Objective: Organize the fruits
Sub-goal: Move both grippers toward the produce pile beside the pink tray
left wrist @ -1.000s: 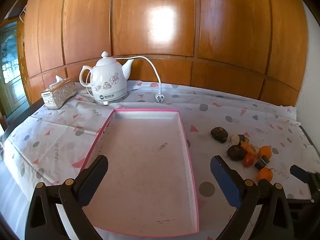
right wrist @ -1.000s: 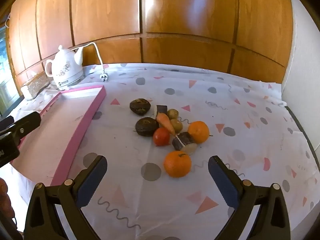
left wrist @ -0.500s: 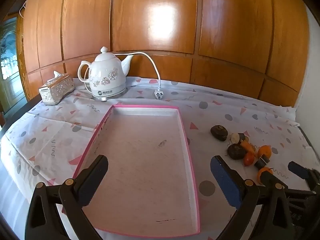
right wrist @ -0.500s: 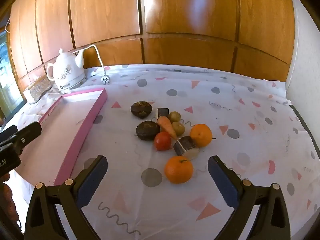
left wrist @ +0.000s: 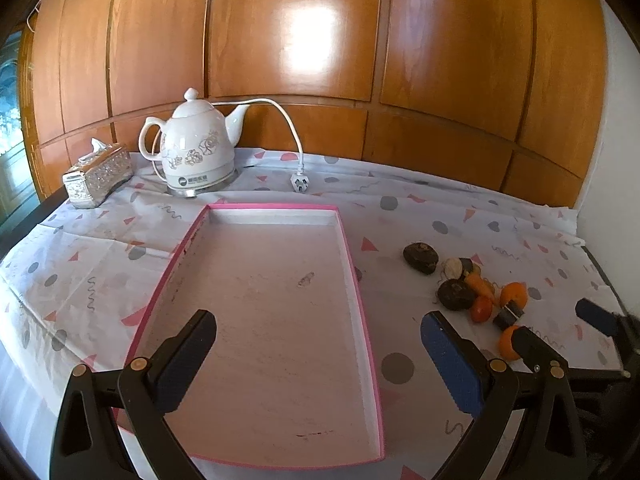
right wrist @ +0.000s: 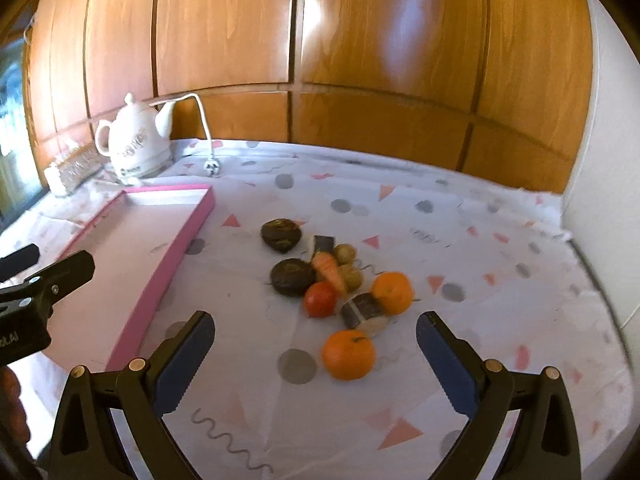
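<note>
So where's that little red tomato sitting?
In the right wrist view, the tomato lies mid-pile on the tablecloth, touching the carrot.

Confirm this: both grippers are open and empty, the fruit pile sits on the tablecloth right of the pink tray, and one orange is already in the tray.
Not quite. The pink tray holds no fruit; the left wrist view shows its floor bare. Both oranges lie on the tablecloth with the pile. The rest stands: left gripper and right gripper are open and empty.
</note>
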